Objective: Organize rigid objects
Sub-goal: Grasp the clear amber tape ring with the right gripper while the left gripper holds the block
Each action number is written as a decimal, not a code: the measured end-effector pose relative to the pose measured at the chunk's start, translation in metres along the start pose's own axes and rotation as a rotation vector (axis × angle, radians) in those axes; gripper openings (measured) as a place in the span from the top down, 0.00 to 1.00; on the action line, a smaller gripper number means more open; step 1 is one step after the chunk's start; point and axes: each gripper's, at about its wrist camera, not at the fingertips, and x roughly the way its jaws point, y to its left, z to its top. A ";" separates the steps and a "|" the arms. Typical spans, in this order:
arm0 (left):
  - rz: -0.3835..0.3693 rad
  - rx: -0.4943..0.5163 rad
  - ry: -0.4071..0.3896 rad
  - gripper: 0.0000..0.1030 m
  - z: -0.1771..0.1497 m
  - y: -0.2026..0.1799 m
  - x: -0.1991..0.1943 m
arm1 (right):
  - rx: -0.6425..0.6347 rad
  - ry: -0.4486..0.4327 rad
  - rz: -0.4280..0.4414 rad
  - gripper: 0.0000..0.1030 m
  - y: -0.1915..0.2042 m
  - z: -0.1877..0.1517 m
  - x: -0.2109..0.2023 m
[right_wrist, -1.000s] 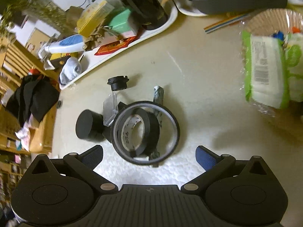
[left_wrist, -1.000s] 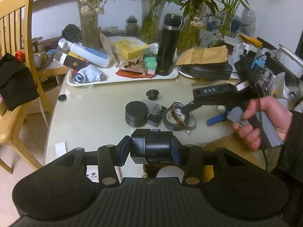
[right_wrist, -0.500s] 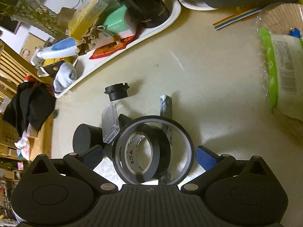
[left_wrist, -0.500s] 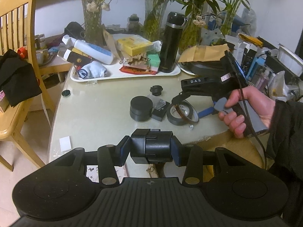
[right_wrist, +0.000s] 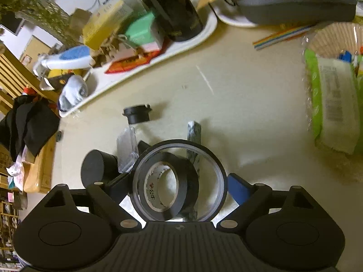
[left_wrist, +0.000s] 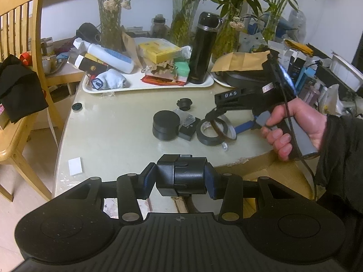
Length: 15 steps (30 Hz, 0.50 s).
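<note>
My left gripper (left_wrist: pixel 180 179) is shut on a black plastic cylinder part (left_wrist: pixel 181 178), held off the near table edge. My right gripper (right_wrist: pixel 179 183) is shut on a thin brown tape ring (right_wrist: pixel 219 170), its pads (right_wrist: pixel 236 187) touching the ring on both sides. The ring also shows in the left wrist view (left_wrist: pixel 223 130), tilted up off a black tape roll (left_wrist: pixel 209 134). That black roll (right_wrist: pixel 169 181) lies on the table inside the ring. A black round tin (left_wrist: pixel 165 124), a clear case on a black block (left_wrist: pixel 187 125) and a small black cap (left_wrist: pixel 184 103) sit beside it.
A white tray (left_wrist: pixel 149 87) at the back holds a black flask (left_wrist: pixel 202 47), boxes, a bottle and a sock. A wooden chair (left_wrist: pixel 20 45) stands left. Plants, a dark pouch (right_wrist: pixel 295 0) and a wrapped green packet (right_wrist: pixel 333 104) crowd the right.
My right gripper has closed in on the brown tape ring and tilted it up off the black roll. My left gripper has drawn back slightly, still holding its part.
</note>
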 end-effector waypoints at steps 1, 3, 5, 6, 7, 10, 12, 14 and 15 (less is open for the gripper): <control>0.000 0.000 0.002 0.57 -0.001 0.000 0.001 | -0.004 -0.011 0.006 0.11 0.000 0.000 -0.004; -0.001 -0.003 0.006 0.57 -0.001 -0.001 0.001 | -0.018 -0.036 0.015 0.11 0.001 0.001 -0.014; 0.001 -0.002 0.009 0.57 -0.001 -0.003 0.002 | -0.039 -0.058 0.017 0.11 0.003 0.000 -0.024; 0.001 0.000 0.009 0.57 -0.002 -0.004 0.002 | -0.053 -0.067 0.017 0.11 0.004 -0.001 -0.029; 0.000 0.002 0.010 0.57 -0.002 -0.005 0.002 | -0.066 -0.076 0.018 0.11 0.005 -0.001 -0.033; -0.004 0.009 0.011 0.57 -0.003 -0.008 0.001 | -0.115 -0.104 0.007 0.11 0.010 -0.004 -0.046; -0.005 0.013 0.012 0.57 -0.003 -0.010 0.000 | -0.142 -0.119 -0.002 0.12 0.012 -0.007 -0.054; -0.007 0.017 0.013 0.57 -0.004 -0.013 -0.001 | -0.170 -0.131 -0.009 0.11 0.014 -0.011 -0.061; -0.008 0.020 0.013 0.57 -0.004 -0.014 -0.001 | -0.192 -0.139 -0.018 0.12 0.016 -0.013 -0.065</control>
